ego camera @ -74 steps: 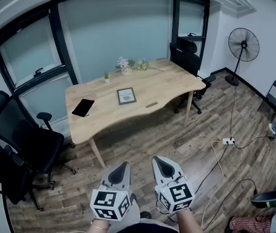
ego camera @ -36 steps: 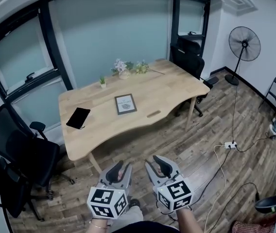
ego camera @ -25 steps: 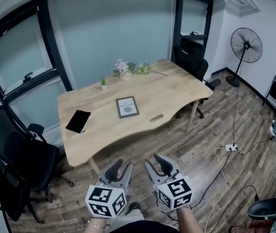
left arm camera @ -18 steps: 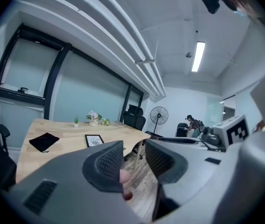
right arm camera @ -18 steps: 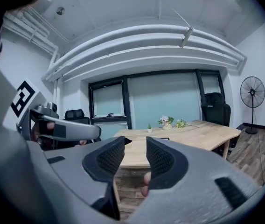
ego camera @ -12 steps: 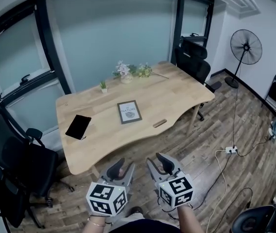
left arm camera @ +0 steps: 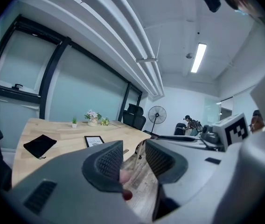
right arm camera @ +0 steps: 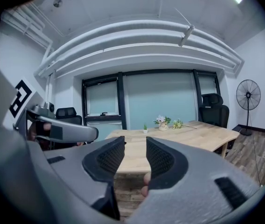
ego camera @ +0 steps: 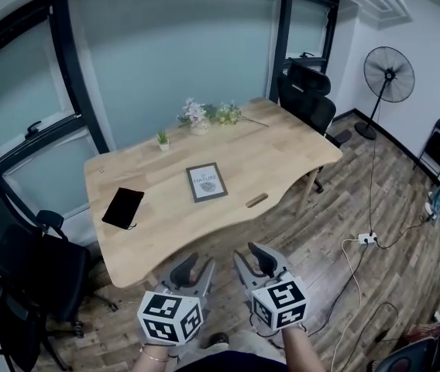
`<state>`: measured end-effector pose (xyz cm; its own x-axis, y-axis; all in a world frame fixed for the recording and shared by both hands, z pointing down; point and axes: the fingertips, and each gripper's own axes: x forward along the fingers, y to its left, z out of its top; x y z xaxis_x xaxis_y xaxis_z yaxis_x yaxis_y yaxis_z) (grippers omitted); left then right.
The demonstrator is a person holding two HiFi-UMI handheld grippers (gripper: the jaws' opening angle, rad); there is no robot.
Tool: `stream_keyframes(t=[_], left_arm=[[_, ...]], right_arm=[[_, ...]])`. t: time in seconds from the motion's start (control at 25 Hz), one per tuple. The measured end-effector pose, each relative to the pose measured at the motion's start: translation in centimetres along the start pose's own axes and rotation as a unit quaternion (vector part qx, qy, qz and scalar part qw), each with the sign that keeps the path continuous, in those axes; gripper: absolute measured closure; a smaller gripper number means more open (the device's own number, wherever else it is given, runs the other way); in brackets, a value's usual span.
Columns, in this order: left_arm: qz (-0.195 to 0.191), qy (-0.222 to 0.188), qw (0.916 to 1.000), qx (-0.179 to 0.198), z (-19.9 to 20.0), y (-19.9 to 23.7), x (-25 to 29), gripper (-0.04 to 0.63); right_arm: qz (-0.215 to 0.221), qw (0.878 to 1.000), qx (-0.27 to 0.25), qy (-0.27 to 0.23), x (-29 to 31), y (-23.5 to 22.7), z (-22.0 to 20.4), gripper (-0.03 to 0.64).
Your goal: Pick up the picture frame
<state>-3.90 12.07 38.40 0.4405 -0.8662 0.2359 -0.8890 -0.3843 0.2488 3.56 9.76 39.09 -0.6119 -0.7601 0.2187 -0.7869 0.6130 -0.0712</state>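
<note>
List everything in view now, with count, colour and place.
table: one, light wood, middle of the room
picture frame: one, dark border, flat mid-table
pouch: one, black, flat on the table's left part
small strip: one, brown, table's front edge
flowers: two small bunches, pink and yellow-green, table's far edge
potted plant: one, green, left of the flowers
office chairs: at least three, black, left of table and far right corner
fan: one, black, standing far right
power strip: one, white, floor right
left gripper: one, grey, open, empty, short of the table
right gripper: one, grey, open, empty, beside it
</note>
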Motion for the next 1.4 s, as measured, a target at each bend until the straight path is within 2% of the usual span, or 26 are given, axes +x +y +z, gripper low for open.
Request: stream_keyframes(t=[0.56,1.4], left_arm=[[-0.001,-0.001,1.0000,-0.009,0.7,2.4,1.7,0.453],[0.005,0.013,0.9997,-0.021,2.4,6.9,10.6,0.453]], right_arm=[[-0.004,1.000,-0.008,0.006,2.9,-0.6,0.6,0.497],[-0.004,1.000,-0.007,0.024,11.0,-6.2,0.8,0.497]])
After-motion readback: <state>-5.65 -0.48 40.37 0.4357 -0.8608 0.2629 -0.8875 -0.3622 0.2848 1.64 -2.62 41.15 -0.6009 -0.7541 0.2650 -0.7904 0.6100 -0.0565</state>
